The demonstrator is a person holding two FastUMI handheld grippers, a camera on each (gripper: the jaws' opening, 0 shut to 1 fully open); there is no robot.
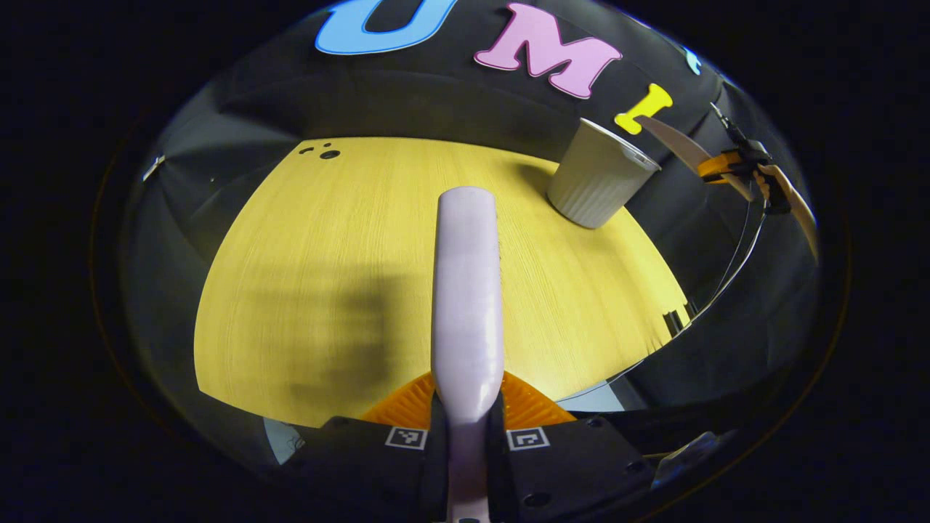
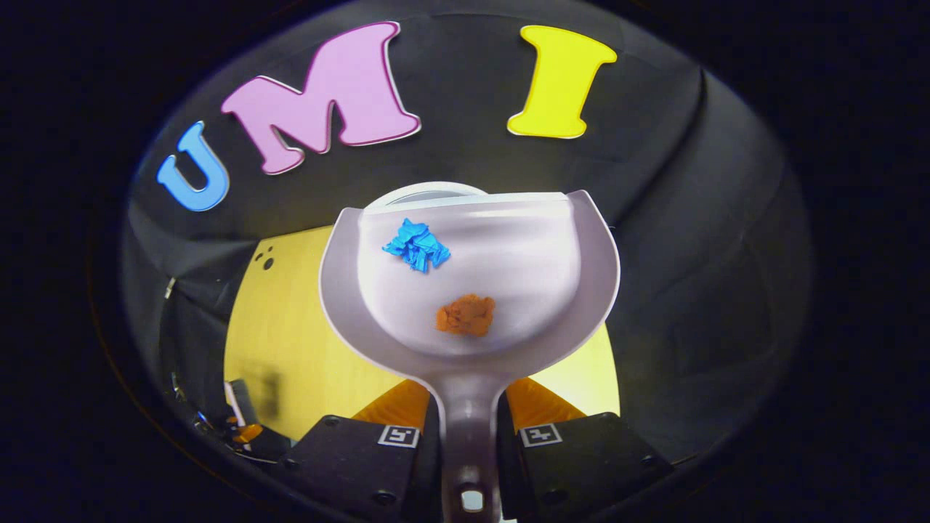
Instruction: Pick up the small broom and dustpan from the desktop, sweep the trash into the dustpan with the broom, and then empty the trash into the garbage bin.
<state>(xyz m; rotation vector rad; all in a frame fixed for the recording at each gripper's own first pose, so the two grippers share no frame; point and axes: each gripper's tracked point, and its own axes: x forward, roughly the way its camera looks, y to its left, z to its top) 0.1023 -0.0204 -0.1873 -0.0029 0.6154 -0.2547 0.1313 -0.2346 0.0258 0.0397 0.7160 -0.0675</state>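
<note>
**Dustpan with trash held up at the bin, broom held over the counter**

Left tongs (image 1: 466, 428) are clamped on the pale broom handle (image 1: 466, 290); both fingers press its sides. The handle runs straight forward over the yellow wood-grain counter (image 1: 305, 276). The broom's head can't be seen. A ribbed grey garbage bin (image 1: 599, 178) stands at the far right of the counter, near its edge. Beyond the bin, the other handheld tongs (image 1: 748, 171) show with the dustpan edge-on; their state can't be told from here.

Right tongs (image 2: 468, 436) grip the dustpan's handle (image 2: 468, 414), fingers on both sides. The dustpan (image 2: 472, 269) is raised above the counter (image 2: 290, 334), its front lip at the bin's rim (image 2: 429, 191), which peeks out behind it. In the pan: a crumpled blue paper scrap (image 2: 418, 245) near the lip and an orange scrap (image 2: 466, 314) nearer the handle, apart from each other.
</note>
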